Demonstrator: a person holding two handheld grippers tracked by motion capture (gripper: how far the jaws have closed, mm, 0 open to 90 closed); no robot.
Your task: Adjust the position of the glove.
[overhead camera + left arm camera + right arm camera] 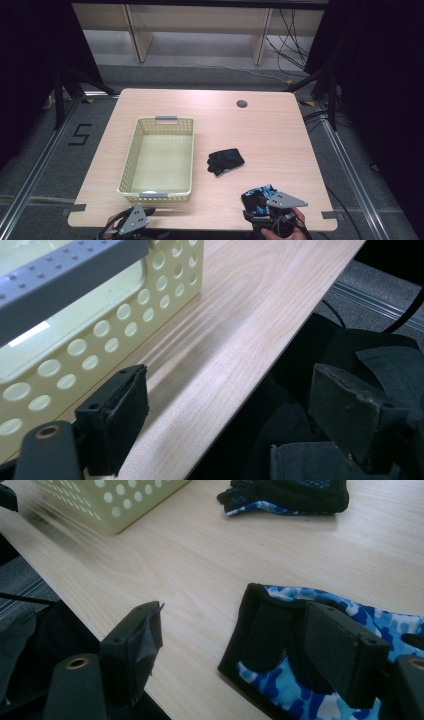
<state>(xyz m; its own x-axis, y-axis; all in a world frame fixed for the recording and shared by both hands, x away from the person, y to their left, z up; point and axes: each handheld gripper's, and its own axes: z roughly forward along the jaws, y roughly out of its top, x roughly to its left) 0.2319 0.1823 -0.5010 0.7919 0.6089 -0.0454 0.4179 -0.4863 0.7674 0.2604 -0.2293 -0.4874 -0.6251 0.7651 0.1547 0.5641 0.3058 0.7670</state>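
A pale wood-grain surface (270, 130) with a round cable hole (242, 104) stands on grey carpet floor (200, 75). Metal rails (30, 175) run along both sides. Black curtains (30, 50) frame the scene, with light wooden furniture legs (137, 35) and loose cables (290, 35) behind.

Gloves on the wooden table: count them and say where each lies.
2. A black fabric glove lies mid-table, right of the pale yellow perforated plastic basket. A blue camouflage fabric glove with black cuff lies at the near edge by the right gripper. None seen in the basket.
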